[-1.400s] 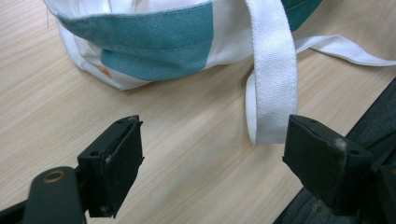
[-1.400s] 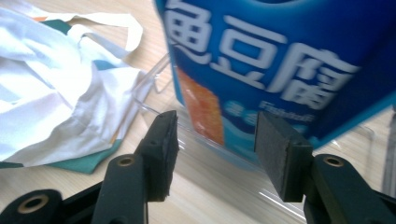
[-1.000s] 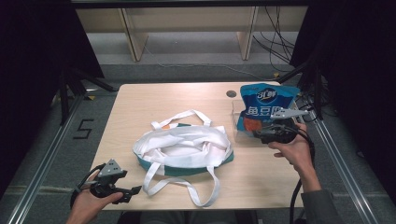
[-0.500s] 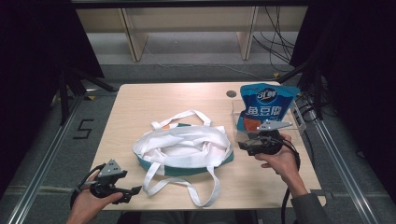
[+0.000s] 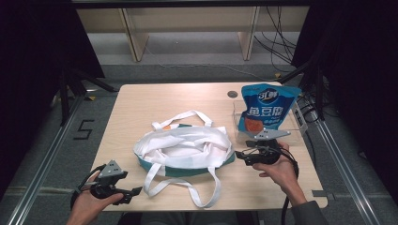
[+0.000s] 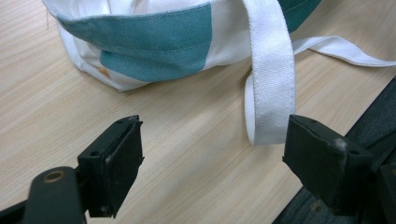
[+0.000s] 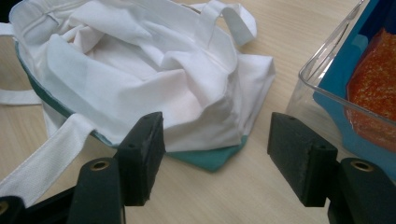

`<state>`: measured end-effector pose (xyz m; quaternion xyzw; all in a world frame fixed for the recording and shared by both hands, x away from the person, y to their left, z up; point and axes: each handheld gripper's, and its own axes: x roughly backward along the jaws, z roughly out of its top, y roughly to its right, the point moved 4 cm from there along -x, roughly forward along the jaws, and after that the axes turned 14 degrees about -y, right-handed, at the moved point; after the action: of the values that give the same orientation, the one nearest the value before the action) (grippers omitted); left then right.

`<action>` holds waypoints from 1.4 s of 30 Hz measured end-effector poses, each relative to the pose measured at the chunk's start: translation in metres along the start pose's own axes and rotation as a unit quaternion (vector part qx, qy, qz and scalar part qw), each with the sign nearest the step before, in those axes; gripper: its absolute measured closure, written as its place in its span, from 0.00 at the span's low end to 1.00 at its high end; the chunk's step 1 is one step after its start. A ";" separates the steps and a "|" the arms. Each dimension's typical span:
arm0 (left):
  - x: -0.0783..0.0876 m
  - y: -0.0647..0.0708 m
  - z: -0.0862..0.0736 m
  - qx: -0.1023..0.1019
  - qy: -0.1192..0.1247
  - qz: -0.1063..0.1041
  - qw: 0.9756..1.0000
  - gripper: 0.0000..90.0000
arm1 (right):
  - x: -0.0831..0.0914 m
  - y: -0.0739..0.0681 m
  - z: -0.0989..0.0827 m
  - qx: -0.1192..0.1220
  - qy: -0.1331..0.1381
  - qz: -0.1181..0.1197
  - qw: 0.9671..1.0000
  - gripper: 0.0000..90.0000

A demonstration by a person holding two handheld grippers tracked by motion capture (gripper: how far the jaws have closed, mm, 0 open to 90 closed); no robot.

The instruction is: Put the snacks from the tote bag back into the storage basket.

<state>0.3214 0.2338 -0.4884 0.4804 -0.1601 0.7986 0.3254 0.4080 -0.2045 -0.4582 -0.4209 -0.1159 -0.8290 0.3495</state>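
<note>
Right gripper (image 5: pixel 240 154) sits low just beside the right corner of the tote bag (image 5: pixel 184 150), fingers wide with nothing between them; they have just been opening. Left gripper (image 5: pixel 133 192) rests at the near left corner of the worktop (image 5: pixel 141 108), fingers also wide and empty, a white strap (image 6: pixel 271 88) lying just ahead of them. The bag lies slumped at mid-worktop, mouth up, handles splayed. Risk: the cloth is limp and layered, so a pinch at the corner may catch only one fold, or drag the whole bag sideways. The clear bin (image 5: pixel 300 123) holding the blue snack pouch (image 5: pixel 267 110) stands close behind the right hand and could be knocked. Worktop is pale wood grain; dark floor, rails, shelving legs and cables beyond.
</note>
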 end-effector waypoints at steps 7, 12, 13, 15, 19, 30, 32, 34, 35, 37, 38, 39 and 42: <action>0.000 0.000 0.000 0.000 0.001 0.000 1.000 0.21 | 0.003 -0.003 -0.005 0.017 -0.003 -0.001 1.000 0.39; 0.001 0.000 0.000 -0.001 0.001 0.000 1.000 0.21 | 0.001 -0.009 -0.011 0.006 -0.011 0.000 1.000 0.37; 0.001 0.000 0.000 -0.002 0.001 0.000 1.000 0.21 | 0.002 -0.011 -0.013 0.001 -0.018 0.003 1.000 0.36; 0.000 0.000 0.000 0.000 0.004 -0.001 1.000 0.21 | 0.001 -0.010 -0.014 0.007 -0.014 -0.001 1.000 0.35; 0.001 0.000 0.000 -0.001 0.001 0.000 1.000 0.21 | 0.003 -0.013 -0.018 -0.011 -0.012 0.000 1.000 0.32; 0.001 0.000 0.000 0.001 0.002 0.000 1.000 0.21 | 0.004 -0.020 -0.035 -0.006 -0.026 -0.007 1.000 0.26; 0.001 0.000 0.000 0.001 0.002 0.000 1.000 0.21 | 0.004 -0.022 -0.040 -0.006 -0.035 -0.008 0.999 0.25; 0.001 0.000 0.000 0.001 0.002 0.000 1.000 0.21 | 0.005 -0.024 -0.044 -0.005 -0.039 -0.010 0.999 0.24; 0.001 0.000 0.000 0.001 0.002 0.000 1.000 0.21 | 0.005 -0.024 -0.045 -0.004 -0.040 -0.012 0.999 0.24; 0.000 0.000 0.000 0.000 0.004 0.000 1.000 0.21 | 0.004 -0.026 -0.048 -0.006 -0.037 -0.012 0.999 0.23; 0.000 0.000 0.000 0.002 0.004 0.000 1.000 0.21 | 0.005 -0.027 -0.049 -0.005 -0.041 -0.014 0.999 0.23; 0.001 0.000 0.000 0.002 0.004 0.000 1.000 0.21 | 0.005 -0.028 -0.051 -0.008 -0.042 -0.012 0.999 0.23; 0.001 0.000 0.000 -0.001 0.002 0.001 1.000 0.21 | 0.006 -0.029 -0.054 -0.002 -0.044 -0.019 0.999 0.23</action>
<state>0.3211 0.2346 -0.4876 0.4786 -0.1608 0.7996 0.3250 0.3520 -0.2124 -0.4843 -0.4557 -0.1378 -0.8164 0.3269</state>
